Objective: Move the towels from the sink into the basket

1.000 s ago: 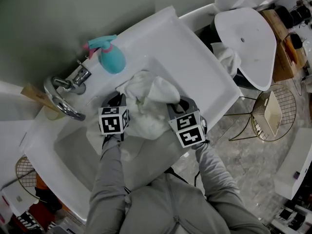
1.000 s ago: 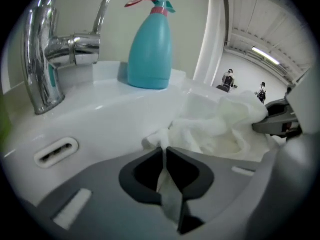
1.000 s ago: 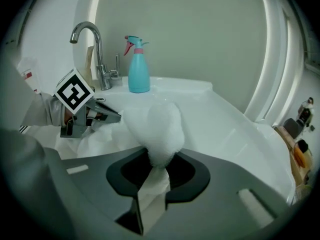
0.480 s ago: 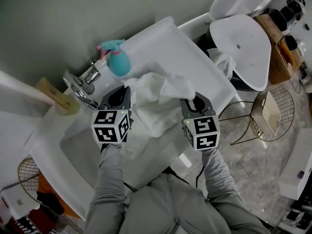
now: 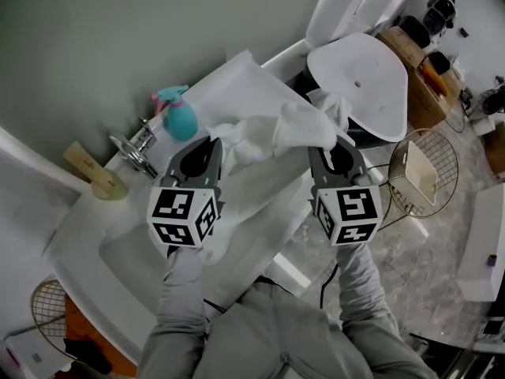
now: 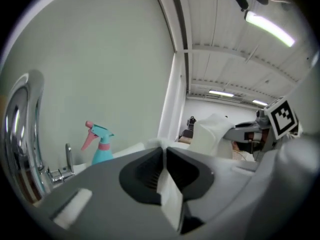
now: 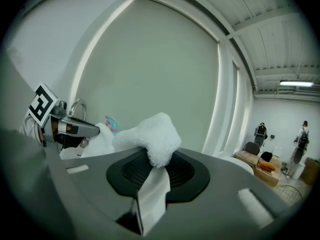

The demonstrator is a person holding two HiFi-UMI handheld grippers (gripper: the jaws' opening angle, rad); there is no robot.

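A white towel (image 5: 264, 136) hangs stretched between my two grippers, above the white sink (image 5: 118, 247). My left gripper (image 5: 211, 143) is shut on its left end, and a strip of the towel (image 6: 169, 196) runs between the closed jaws (image 6: 164, 153). My right gripper (image 5: 325, 142) is shut on the right end, where a fluffy bunch of the towel (image 7: 149, 134) bulges above the jaws (image 7: 152, 160). A round wire basket (image 5: 430, 172) stands on the floor to the right, beyond the right gripper.
A chrome tap (image 5: 132, 150) and a teal spray bottle (image 5: 180, 118) stand at the sink's back edge. A white oval lid (image 5: 359, 77) lies at the upper right, with more white cloth (image 5: 335, 105) beside it. Another wire basket (image 5: 49, 308) sits at the lower left.
Both grippers have risen out of the sink and shifted right, carrying the towel between them. The towel has gone from bunched to stretched.
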